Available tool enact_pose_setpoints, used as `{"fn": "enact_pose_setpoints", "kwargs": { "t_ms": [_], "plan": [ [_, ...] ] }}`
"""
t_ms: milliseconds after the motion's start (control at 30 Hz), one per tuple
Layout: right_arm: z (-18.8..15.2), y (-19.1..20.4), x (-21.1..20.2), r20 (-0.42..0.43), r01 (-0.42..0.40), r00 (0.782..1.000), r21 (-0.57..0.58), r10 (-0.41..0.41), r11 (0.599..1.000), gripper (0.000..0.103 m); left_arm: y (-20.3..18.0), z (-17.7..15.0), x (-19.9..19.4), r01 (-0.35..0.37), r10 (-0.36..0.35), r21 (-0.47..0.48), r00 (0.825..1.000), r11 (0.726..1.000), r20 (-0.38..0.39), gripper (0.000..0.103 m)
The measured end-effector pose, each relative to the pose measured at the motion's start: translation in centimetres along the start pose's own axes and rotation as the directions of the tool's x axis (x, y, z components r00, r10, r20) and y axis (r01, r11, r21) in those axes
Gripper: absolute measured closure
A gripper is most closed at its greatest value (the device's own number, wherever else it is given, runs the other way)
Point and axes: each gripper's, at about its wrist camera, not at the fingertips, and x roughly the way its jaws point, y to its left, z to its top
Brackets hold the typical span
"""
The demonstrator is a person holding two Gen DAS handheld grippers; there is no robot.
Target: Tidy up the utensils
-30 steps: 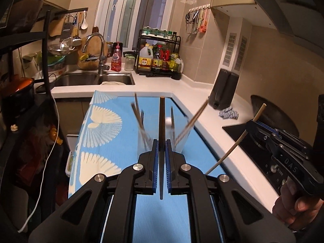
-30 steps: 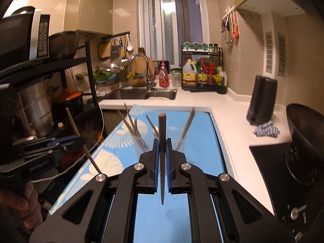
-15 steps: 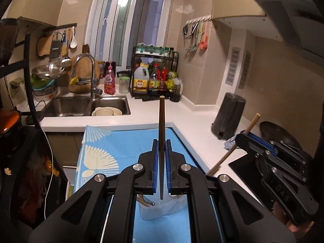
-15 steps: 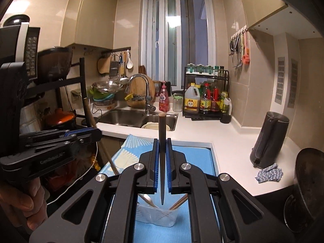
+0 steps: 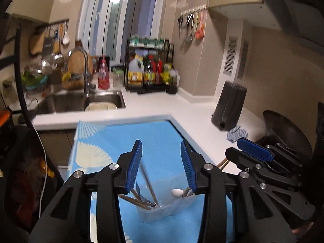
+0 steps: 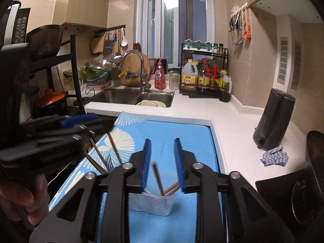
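Both grippers are seen just opened over the clear cup (image 6: 150,203) on the blue cloth (image 6: 182,133): the left gripper (image 5: 161,163) and the right gripper (image 6: 162,162) are released, with nothing pressed between their pads. A brown chopstick (image 6: 157,177) is seen leaning inside the cup, among other utensils.

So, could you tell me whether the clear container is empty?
Not empty: the clear container holds chopsticks and a white spoon.
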Motion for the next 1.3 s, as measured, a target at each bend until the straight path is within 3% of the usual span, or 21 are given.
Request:
{"fn": "enact_pose_setpoints", "kwargs": {
  "t_ms": [67,133,200,267,333,433,567,700,1000,1300],
  "plan": [
    [-0.2,-0.1,-1.7,0.027,0.006,1.0,0.004,-0.006,1.0,0.064,-0.1,-0.1,-2.8,-0.011,0.011,-0.001,0.999,1.0,0.051,0.054],
    [-0.8,-0.1,-3.8,0.06,0.007,0.998,0.009,-0.008,1.0,0.046,-0.2,-0.9,-5.1,-0.029,0.03,-0.008,0.996,1.0,0.089,0.038],
    [-1.9,0.0,-5.8,0.094,0.025,0.995,0.014,-0.026,1.0,0.039,-0.3,-2.5,-6.7,-0.05,0.052,-0.015,0.992,0.999,0.112,0.032],
    [-3.7,0.1,-7.6,0.115,0.04,0.992,0.03,-0.043,0.999,0.033,-0.4,-4.8,-7.7,-0.074,0.078,-0.041,0.991,0.996,0.11,0.02],
    [-5.8,0.1,-8.9,0.136,0.077,0.987,0.055,-0.084,0.996,0.019,-0.6,-7.5,-7.9,-0.092,0.099,-0.069,0.991,0.993,0.095,0.015],
    [-9.2,0.0,-9.5,0.144,0.15,0.977,0.069,-0.158,0.986,0.015,-1.2,-11.2,-7.2,-0.16,0.167,-0.083,0.982,0.984,0.086,0.008],
    [-13.1,-0.2,-7.6,0.09,0.195,0.976,0.04,-0.198,0.98,0.011,-1.7,-16.0,-4.8,-0.224,0.225,-0.107,0.974,0.969,-0.006,0.007],
    [-15.8,-1.0,-6.0,0.037,0.221,0.974,0.065,-0.224,0.973,0.01,-1.5,-18.4,-3.7,-0.251,0.247,-0.103,0.968,0.963,-0.049,0.007],
    [-18.0,-1.8,-3.3,-0.083,0.211,0.976,0.09,-0.204,0.973,0.007,-1.5,-20.3,-2.3,-0.25,0.243,-0.124,0.967,0.96,-0.072,0.007],
    [-18.5,-1.5,-2.9,-0.091,0.209,0.975,0.076,-0.202,0.975,0.007,-1.8,-20.2,-2.2,-0.263,0.258,-0.108,0.964,0.959,-0.056,0.007]
  ]
}}
